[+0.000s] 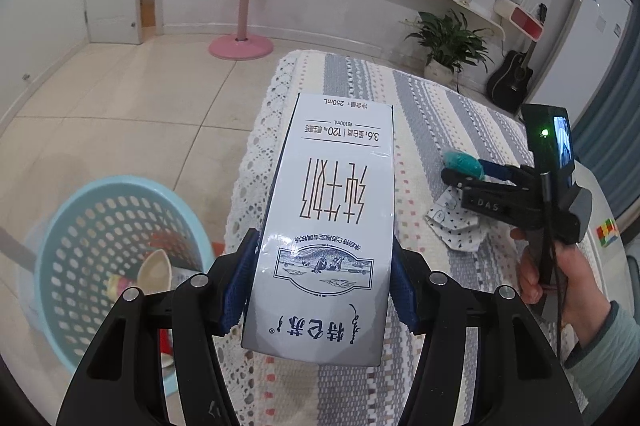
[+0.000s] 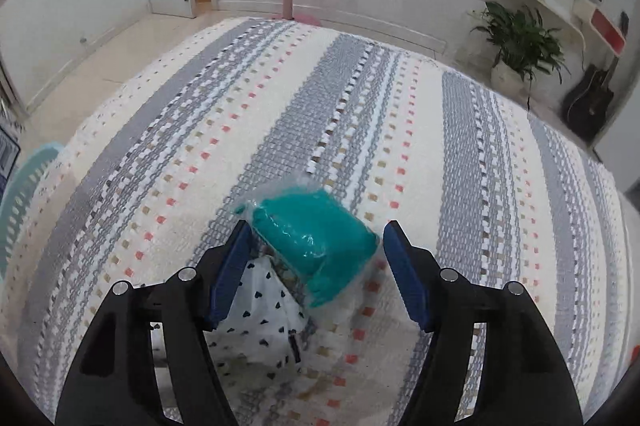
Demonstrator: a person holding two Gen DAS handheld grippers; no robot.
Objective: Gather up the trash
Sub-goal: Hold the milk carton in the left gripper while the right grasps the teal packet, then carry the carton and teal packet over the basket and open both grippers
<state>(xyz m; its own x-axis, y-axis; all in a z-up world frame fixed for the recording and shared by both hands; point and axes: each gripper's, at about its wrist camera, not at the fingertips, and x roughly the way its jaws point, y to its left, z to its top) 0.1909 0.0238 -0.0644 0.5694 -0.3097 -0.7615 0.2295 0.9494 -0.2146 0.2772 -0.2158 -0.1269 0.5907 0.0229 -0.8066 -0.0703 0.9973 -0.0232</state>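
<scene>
The table (image 2: 132,162), under a striped knitted cloth, fills most of the right wrist view and runs through the middle and right of the left wrist view. At the lower left of the left view a blue basket (image 1: 52,262) stands on the floor beside the table edge, with a few bits of rubbish already inside.

The milk carton (image 1: 324,238) sits in the centre of that view, lengthwise along the fingers. The left gripper (image 1: 324,286) is clamped on its two long sides, and the carton hangs over the table's lace border, not yet above the basket. To drop it well, I would carry it left until the whole carton is over the basket mouth, lower it a little, then part the fingers; letting go too early risks it striking the rim and falling to the floor.

Low in the centre of the right view, the right gripper (image 2: 316,274) has its fingers apart on either side of a teal packet (image 2: 316,242) in clear wrap, gripping nothing. A white spotted wrapper (image 2: 264,310) lies just beneath and beside that packet, so the fingers should close on the packet alone.
</scene>
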